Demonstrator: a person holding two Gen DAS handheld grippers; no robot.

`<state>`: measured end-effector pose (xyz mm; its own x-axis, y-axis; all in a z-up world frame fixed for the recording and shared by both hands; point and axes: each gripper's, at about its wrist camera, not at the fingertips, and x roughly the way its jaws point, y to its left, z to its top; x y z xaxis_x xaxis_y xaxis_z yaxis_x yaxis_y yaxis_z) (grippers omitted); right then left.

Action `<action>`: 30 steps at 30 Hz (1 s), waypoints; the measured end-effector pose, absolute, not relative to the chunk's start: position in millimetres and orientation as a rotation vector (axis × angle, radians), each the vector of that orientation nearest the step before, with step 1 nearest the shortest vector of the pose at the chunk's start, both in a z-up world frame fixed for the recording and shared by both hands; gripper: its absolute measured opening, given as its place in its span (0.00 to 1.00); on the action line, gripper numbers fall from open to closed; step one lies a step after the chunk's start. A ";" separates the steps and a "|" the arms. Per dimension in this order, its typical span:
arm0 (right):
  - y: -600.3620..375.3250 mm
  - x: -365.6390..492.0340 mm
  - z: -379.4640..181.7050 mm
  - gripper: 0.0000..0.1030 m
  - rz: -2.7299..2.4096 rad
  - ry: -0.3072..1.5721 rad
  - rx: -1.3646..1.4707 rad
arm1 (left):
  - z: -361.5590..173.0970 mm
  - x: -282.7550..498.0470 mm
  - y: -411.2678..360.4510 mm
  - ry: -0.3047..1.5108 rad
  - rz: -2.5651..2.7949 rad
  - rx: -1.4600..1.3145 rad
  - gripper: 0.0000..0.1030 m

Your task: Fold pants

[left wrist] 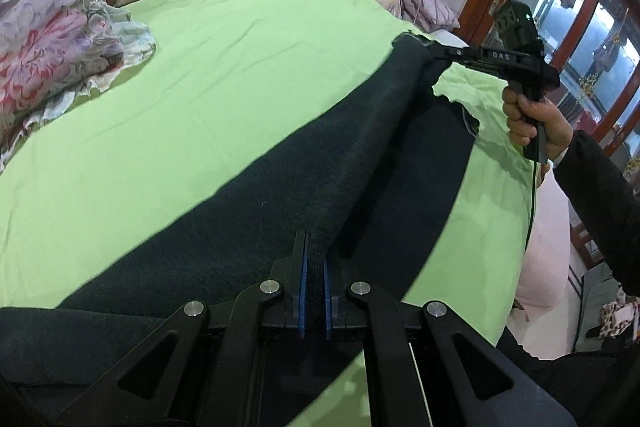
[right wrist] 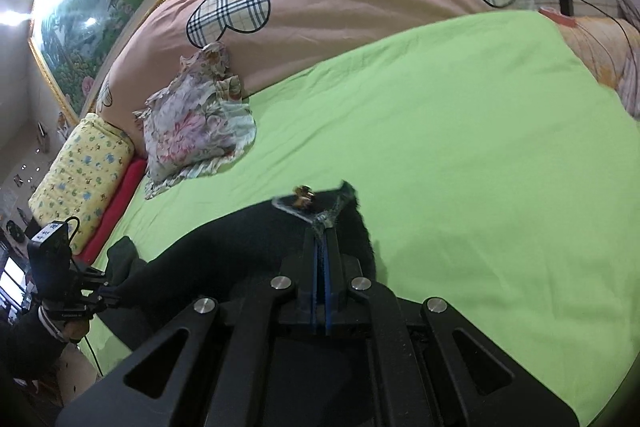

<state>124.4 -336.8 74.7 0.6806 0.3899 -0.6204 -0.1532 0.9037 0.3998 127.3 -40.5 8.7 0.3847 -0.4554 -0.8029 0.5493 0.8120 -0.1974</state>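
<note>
The left gripper (left wrist: 315, 259) is clamped on a bunched edge of the dark pants (left wrist: 248, 211). The right gripper (right wrist: 322, 227) pinches the far edge, by the waistband. The cloth runs taut between them, lifted above the green sheet (left wrist: 208, 75). Broad bare sheet lies ahead of both tongs; a floral pillow (right wrist: 196, 131) sits far ahead, to the left.
</note>
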 end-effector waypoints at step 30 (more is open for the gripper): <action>-347.2 31.5 59.0 0.42 0.045 0.820 0.304 | -28.5 75.5 -48.3 0.991 -0.603 0.115 0.41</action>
